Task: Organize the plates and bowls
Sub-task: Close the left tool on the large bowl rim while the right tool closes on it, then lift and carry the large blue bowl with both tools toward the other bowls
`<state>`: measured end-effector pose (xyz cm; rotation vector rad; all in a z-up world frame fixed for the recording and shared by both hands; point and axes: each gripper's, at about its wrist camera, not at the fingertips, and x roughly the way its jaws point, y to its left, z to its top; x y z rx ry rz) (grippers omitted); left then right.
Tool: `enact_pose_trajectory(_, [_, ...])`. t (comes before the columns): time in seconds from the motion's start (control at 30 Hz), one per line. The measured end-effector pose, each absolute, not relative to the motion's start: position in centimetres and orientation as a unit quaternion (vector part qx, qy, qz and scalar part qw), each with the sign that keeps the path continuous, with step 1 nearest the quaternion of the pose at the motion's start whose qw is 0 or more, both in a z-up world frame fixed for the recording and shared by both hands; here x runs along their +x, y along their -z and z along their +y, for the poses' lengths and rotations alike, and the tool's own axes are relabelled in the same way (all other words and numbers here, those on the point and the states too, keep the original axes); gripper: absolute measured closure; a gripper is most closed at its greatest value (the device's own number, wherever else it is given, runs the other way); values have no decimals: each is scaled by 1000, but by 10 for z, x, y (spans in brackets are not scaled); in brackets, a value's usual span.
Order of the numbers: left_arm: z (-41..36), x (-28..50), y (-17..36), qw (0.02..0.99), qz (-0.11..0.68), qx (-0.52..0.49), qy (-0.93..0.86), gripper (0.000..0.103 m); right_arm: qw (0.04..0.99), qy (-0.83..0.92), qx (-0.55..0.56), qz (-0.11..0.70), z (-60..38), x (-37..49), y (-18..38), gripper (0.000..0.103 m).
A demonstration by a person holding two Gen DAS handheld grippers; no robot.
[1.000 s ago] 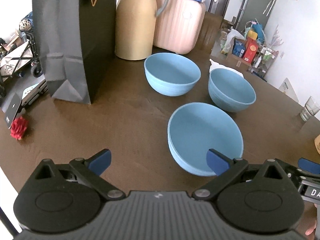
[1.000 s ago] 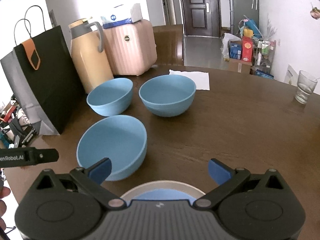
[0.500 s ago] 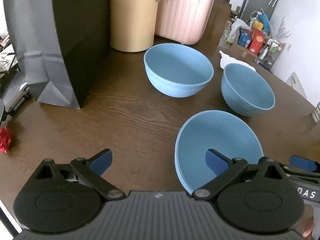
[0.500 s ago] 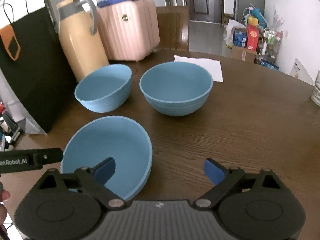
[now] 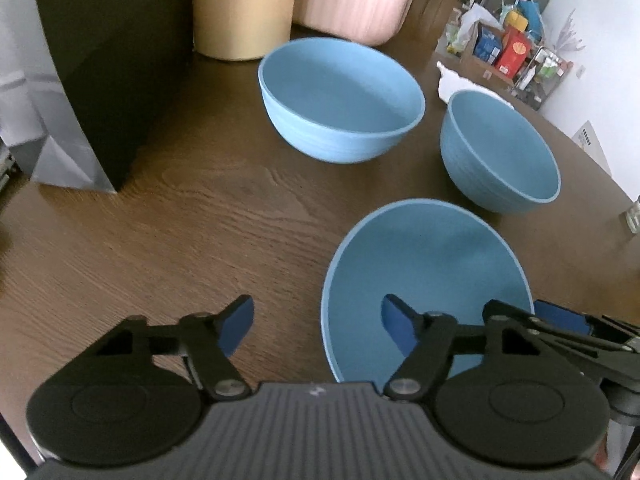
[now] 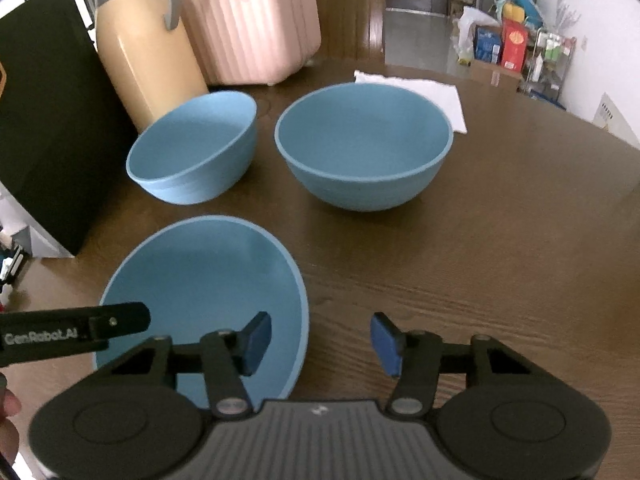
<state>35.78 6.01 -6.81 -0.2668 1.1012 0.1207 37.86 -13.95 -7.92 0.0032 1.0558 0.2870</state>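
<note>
Readable writing is scarce: the right wrist view shows "GenRobot.AI" in white on the black arm of the left tongs (image 6: pixel 120 320), which reaches in over the near bowl (image 6: pixel 200 280) from the left edge; a small round badge sits on the pink ribbed case (image 6: pixel 248 20) but is too small to read, and the red and blue boxes on the floor shelf (image 6: pixel 508 44) carry print that is illegible. Three light blue bowls stand upright on the dark wood table (image 6: pixel 500 260): the near bowl, a middle bowl (image 6: pixel 364 148) and a far bowl (image 6: pixel 196 152) beside the tan flask (image 6: pixel 148 48). Left tongs (image 5: pixel 316 320) have just been closing; the jaws straddle the near bowl's (image 5: pixel 432 264) left rim, one pad inside, one outside over the table (image 5: pixel 160 240), not yet pressing it. Right tongs (image 6: pixel 320 340) have also just been closing, straddling the same bowl's right rim, still with a gap. Only the right view shows the flask's grey handle, a white cloth (image 6: pixel 420 92) behind the middle bowl, a doorway, and a fingertip at the left edge. Only the left view shows the grey side fold of the black paper bag (image 5: pixel 100 80) and a glass (image 5: pixel 632 216) at the right edge.
</note>
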Motion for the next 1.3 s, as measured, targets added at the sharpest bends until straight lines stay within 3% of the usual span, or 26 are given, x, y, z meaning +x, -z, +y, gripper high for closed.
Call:
enact_pose_trajectory(0.27, [59, 364, 79, 832, 535, -138, -52, 56, 849, -143, 0, 509, -137, 384, 84, 63])
enact_pose_trajectory(0.4, [56, 367, 82, 828, 540, -143, -51, 70, 845, -144, 0, 515, -134, 386, 87, 81])
enact_pose_trajectory(0.57, [56, 369, 85, 825, 543, -147, -52, 87, 843, -152, -1, 516, -130, 387, 90, 89])
enact_pose_trajectory(0.63, [55, 369, 85, 826, 542, -146, -54, 88, 843, -156, 0, 516, -128, 385, 89, 94])
enact_pose_trajectory(1.3, [73, 347, 70, 830, 528, -167, -69, 90, 851, -168, 4, 497, -113, 363, 71, 94])
